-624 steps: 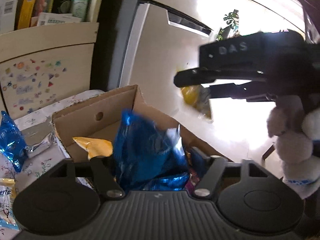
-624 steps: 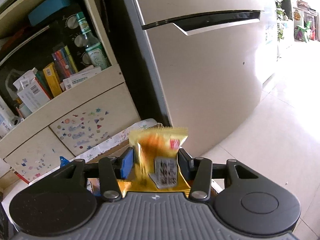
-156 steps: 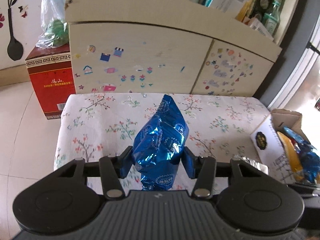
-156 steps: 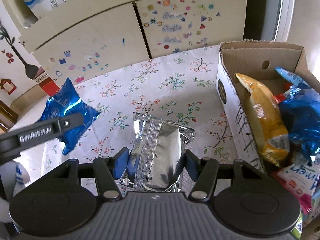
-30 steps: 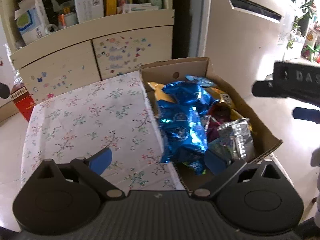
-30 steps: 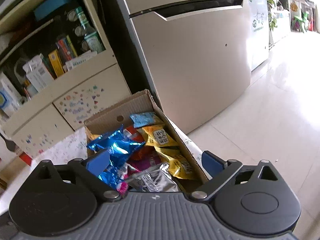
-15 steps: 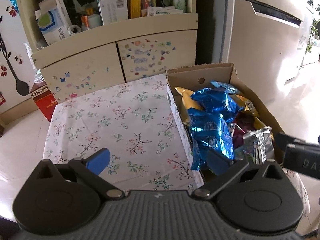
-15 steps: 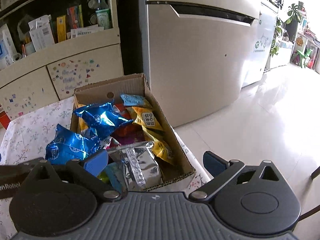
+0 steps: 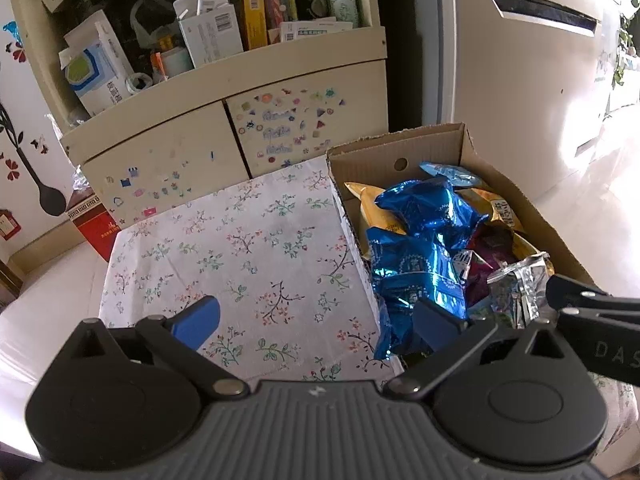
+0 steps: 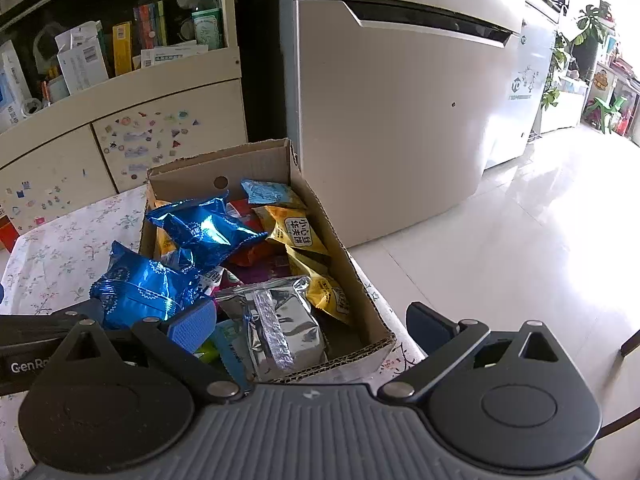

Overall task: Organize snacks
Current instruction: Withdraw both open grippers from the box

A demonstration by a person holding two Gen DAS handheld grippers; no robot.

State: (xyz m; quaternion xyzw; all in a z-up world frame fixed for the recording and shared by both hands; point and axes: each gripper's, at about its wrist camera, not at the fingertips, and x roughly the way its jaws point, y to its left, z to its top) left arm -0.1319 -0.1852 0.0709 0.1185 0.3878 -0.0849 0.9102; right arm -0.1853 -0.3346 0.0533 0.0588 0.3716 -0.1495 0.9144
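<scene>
A cardboard box (image 9: 520,204) (image 10: 256,160) stands at the right end of a table with a floral cloth (image 9: 248,248). It holds several snack packs: two blue foil bags (image 9: 424,208) (image 10: 136,284), yellow packs (image 10: 296,232) and a silver foil pack (image 9: 520,284) (image 10: 280,316). My left gripper (image 9: 316,322) is open and empty, above the near edge of the cloth beside the box. My right gripper (image 10: 308,328) is open and empty, above the near end of the box. Its side shows at the right of the left wrist view (image 9: 592,320).
A cream cabinet (image 9: 224,120) with stickers and a cluttered shelf stands behind the table. A fridge (image 10: 400,100) stands right of the box. A red carton (image 9: 94,224) sits on the floor at the left. Bright tiled floor (image 10: 520,240) lies to the right.
Both grippers have drawn back a little from the box and stay open. The blue bag and the silver pack lie in the box where they were dropped.
</scene>
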